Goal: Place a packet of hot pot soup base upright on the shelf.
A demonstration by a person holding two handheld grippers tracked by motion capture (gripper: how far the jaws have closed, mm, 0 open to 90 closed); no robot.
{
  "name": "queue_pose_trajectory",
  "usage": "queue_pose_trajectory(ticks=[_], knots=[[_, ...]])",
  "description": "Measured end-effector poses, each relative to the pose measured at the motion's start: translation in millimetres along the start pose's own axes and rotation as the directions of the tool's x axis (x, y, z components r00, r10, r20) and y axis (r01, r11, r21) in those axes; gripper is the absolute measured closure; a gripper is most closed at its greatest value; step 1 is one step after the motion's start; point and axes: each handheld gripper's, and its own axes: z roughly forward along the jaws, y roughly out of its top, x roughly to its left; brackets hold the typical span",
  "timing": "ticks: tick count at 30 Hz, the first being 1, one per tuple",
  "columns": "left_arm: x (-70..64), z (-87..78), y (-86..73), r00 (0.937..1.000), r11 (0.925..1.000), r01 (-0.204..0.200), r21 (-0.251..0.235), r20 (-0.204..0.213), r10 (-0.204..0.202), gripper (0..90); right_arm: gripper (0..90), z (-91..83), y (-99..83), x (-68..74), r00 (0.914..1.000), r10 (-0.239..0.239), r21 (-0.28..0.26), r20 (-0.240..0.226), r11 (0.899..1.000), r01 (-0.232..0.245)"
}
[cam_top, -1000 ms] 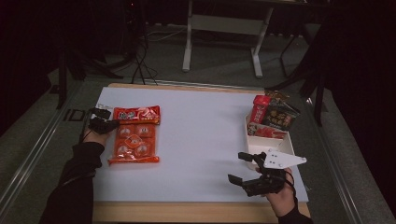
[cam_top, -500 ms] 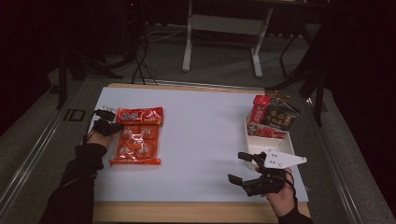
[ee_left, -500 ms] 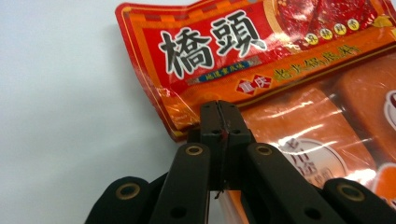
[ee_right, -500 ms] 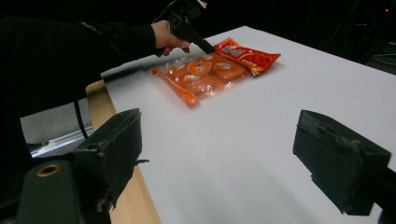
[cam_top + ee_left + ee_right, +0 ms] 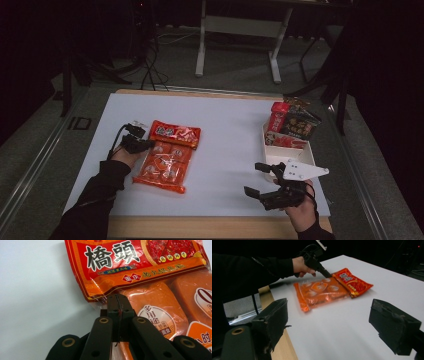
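An orange packet (image 5: 166, 165) of several round pieces lies flat on the white table top (image 5: 230, 130), left of centre. A red packet (image 5: 175, 134) lies across its far end. My left gripper (image 5: 144, 144) is at the orange packet's left edge. Its jaws are pressed together on the packet's clear seam (image 5: 117, 302), just below the red packet's corner (image 5: 93, 297). My right gripper (image 5: 255, 179) hovers open near the front right of the table, with nothing between its fingers. The right gripper view looks across at the orange packet (image 5: 322, 291) and the left gripper (image 5: 327, 274).
A white tray (image 5: 305, 152) stands at the right edge, with red and dark snack packets (image 5: 292, 122) at its far end. The table's wooden front edge (image 5: 200, 227) runs along the bottom. Desk legs and cables stand on the floor beyond.
The left gripper has slid to the right with the orange packet, and the red packet has come along with it. The right gripper has stayed where it was.
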Motion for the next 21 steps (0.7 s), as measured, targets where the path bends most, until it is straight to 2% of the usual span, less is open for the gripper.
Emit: queue_pose_trajectory(ticks=[4, 8, 12, 15, 17, 19, 21], knots=[[-18.3, 3.3, 1.4, 0.9979, 0.999, -0.043, 0.014, 0.048, 0.043, 90.0, 15.4, -1.0, 0.0, -0.4, 1.0, 0.004, -0.004, 0.002, 1.0, -0.004], [-26.9, 3.8, 0.7, 0.9957, 0.9977, -0.066, 0.015, 0.066, 0.065, 90.0, 15.4, -0.7, 0.2, -0.1, 1.0, 0.002, -0.003, 0.0, 1.0, -0.002], [-25.0, 0.3, -2.1, 0.9944, 0.9967, -0.08, 0.011, 0.071, 0.079, 90.0, 15.5, -0.8, 0.7, 0.3, 1.0, 0.0, -0.003, 0.0, 1.0, 0.0], [-24.1, -5.8, -4.3, 0.9909, 0.9929, -0.117, 0.023, 0.071, 0.115, 90.0, 15.4, -2.2, 1.1, 0.3, 1.0, 0.001, -0.006, 0.003, 1.0, -0.001], [-20.7, -10.8, -7.2, 0.9915, 0.9949, -0.099, 0.017, 0.086, 0.097, 90.0, 15.4, -2.8, 0.6, 0.4, 1.0, 0.003, -0.004, 0.004, 1.0, -0.003], [-18.9, -12.8, -11.4, 0.9922, 0.9952, -0.092, 0.034, 0.088, 0.089, 90.0, 15.4, -2.6, 0.2, -0.1, 1.0, 0.006, -0.004, 0.004, 1.0, -0.006], [-19.9, -12.9, -16.7, 0.9897, 0.9947, -0.097, 0.034, 0.109, 0.093, 90.0, 15.4, -1.9, 0.2, -0.2, 1.0, 0.005, -0.003, 0.004, 1.0, -0.005]])
